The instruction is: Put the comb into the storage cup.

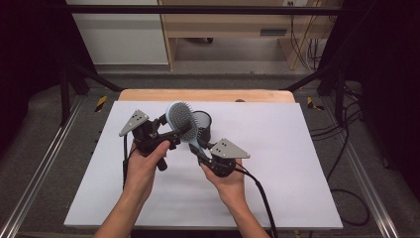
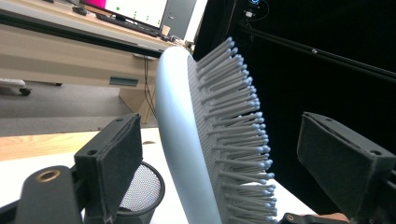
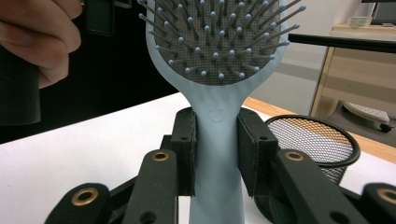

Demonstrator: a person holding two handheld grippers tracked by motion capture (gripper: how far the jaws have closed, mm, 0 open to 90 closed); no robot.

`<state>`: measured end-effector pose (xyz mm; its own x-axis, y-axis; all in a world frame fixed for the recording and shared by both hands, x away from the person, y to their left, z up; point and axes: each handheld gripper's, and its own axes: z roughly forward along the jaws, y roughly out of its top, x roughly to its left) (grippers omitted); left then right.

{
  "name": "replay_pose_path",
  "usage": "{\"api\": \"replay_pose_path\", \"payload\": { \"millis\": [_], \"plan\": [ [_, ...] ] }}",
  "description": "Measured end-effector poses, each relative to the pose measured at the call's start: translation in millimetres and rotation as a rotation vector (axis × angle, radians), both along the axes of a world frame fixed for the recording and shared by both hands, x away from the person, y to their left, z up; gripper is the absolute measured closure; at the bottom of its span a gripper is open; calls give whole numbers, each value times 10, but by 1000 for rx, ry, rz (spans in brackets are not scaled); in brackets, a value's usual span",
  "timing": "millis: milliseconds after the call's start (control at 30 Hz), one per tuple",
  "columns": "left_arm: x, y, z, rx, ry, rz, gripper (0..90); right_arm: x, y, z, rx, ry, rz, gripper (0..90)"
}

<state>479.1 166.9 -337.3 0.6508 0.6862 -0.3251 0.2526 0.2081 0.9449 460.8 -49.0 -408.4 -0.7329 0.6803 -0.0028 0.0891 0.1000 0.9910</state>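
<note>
Pale-blue hairbrush upright, head up, handle clamped in right tongs; left tongs apart around head.

The hairbrush handle's lower end is cut off; its head runs past the top edge.

High view overhead, facing table; both gripper views close, sharing hairbrush and mesh cup

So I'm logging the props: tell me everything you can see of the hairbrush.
The hairbrush is pale blue plastic, with an oval head, a grey pad of ball-tipped pins and a smooth handle. It is held above the white table, head up. The right gripper clamps its handle; the left gripper has its open jaws on either side of the head, not touching.
</note>
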Motion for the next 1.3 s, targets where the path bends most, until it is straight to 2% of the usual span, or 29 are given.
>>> {"api": "replay_pose_path", "payload": {
  "millis": [233,400,667,800,1133,1300],
  "plan": [
    [9,15,-32,-12,11,7,191,-2,49,-18,1,2,9,701],
    [23,31,-21,-47,18,11,260,4,55,-20,-4,1,13,700],
    [24,2,-38,-32,31,5,335,4,56,-24,-1,2,13,701],
    [20,10,-31,-45,39,23,419,7,61,-31,0,4,14,700],
    [-5,-12,-39,-59,55,32,469,25,82,-57,-8,20,15,700],
    [-14,-13,-45,-36,57,32,484,34,95,-81,-11,32,17,700]
  ]
}}
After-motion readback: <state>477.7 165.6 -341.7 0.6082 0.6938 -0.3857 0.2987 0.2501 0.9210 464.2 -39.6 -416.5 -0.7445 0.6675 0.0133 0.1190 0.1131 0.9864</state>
